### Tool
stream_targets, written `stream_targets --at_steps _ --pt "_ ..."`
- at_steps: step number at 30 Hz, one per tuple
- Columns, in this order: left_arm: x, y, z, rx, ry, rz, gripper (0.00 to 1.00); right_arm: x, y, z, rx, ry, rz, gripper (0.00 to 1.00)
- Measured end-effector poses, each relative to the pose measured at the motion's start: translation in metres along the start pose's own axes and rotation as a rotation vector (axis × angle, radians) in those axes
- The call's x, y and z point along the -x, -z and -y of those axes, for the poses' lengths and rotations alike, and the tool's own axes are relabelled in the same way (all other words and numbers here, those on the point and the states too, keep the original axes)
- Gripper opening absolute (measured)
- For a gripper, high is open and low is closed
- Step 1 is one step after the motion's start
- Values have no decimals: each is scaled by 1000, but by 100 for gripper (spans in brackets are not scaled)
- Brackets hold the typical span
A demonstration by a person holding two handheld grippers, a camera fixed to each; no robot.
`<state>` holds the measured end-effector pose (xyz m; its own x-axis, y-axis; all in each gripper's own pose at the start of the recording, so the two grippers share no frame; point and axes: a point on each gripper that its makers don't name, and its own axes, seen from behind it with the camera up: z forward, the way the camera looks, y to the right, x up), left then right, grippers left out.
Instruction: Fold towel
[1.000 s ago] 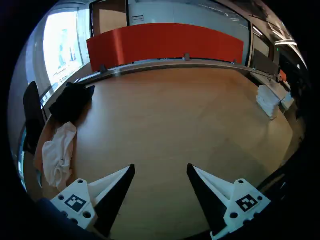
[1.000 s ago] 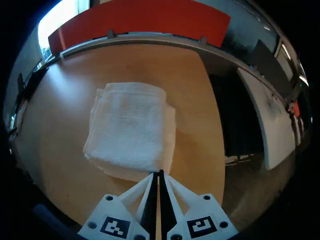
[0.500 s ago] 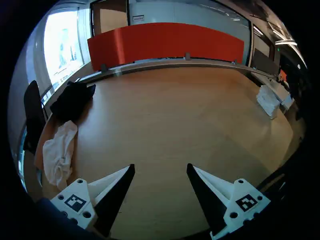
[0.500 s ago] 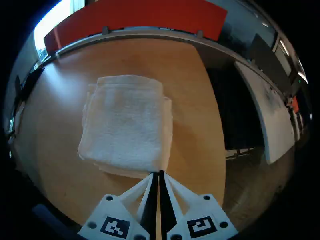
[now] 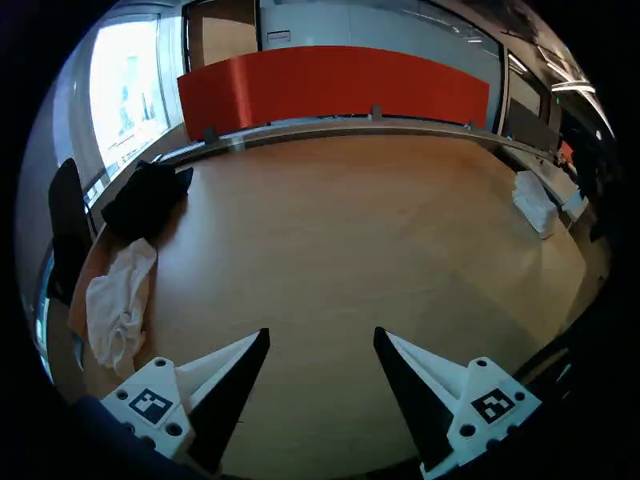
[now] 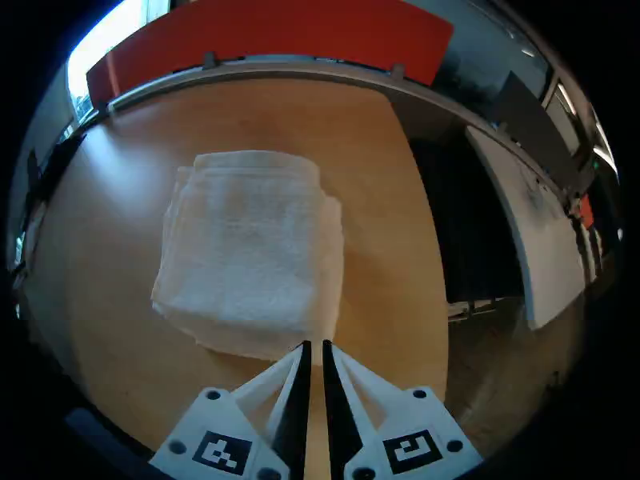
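Note:
A folded white towel [image 6: 252, 256] lies flat on the wooden table [image 6: 376, 240] in the right gripper view. My right gripper [image 6: 315, 346] hovers at its near edge. Its jaws stand a narrow crack apart, with bare wood showing between them. In the left gripper view, my left gripper [image 5: 320, 334] hangs open over bare table [image 5: 344, 232], with nothing between its fingers. A crumpled white towel [image 5: 118, 308] lies at the table's left edge. The folded white towel [image 5: 534, 204] sits far off at the right edge.
A black garment [image 5: 144, 200] lies on the table behind the crumpled towel, and a dark chair [image 5: 68, 232] stands beyond the left edge. An orange divider [image 5: 336, 80] runs along the table's far side. Right of the table edge is a dark gap and a white desk [image 6: 536, 240].
The right gripper's fingers, pressed together before, have parted slightly. The folded towel has shifted a little left in its view. The left gripper has barely moved.

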<state>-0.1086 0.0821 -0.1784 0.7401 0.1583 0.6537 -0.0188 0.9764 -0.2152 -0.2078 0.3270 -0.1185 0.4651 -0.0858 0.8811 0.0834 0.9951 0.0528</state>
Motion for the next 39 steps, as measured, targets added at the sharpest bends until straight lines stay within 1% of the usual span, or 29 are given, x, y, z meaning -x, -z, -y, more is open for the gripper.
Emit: stream_targets --at_steps 4,7,10,13,14,15,16,23,27,34,39 --pt "0 0 1 1 3 -1 97 1 2 3 -2 4 -7 25" --pt "1 -1 1 1 3 0 97 -1 3 5 -5 4 -18 38" --pt "2 -1 1 2 4 1 97 -3 5 9 -11 3 -31 62" --pt "2 -1 1 3 8 -1 97 -7 6 13 -16 1 -42 89" --pt "2 -1 1 3 9 -2 97 -8 6 13 -16 -1 -45 96" --pt "2 -1 1 4 10 -3 97 -9 6 14 -16 -4 -48 99" --pt "2 -1 2 4 11 -3 97 -10 7 15 -17 -8 -52 100" --pt "0 0 6 3 15 -11 97 -20 12 22 -19 -30 -89 100" --pt "-1 1 9 2 21 -17 97 -31 17 27 -15 -47 -136 100" --pt "-4 2 12 2 25 -24 97 -65 37 43 -8 -99 -298 100" --pt "-7 2 15 2 24 -30 97 -94 59 50 24 -139 -432 100"
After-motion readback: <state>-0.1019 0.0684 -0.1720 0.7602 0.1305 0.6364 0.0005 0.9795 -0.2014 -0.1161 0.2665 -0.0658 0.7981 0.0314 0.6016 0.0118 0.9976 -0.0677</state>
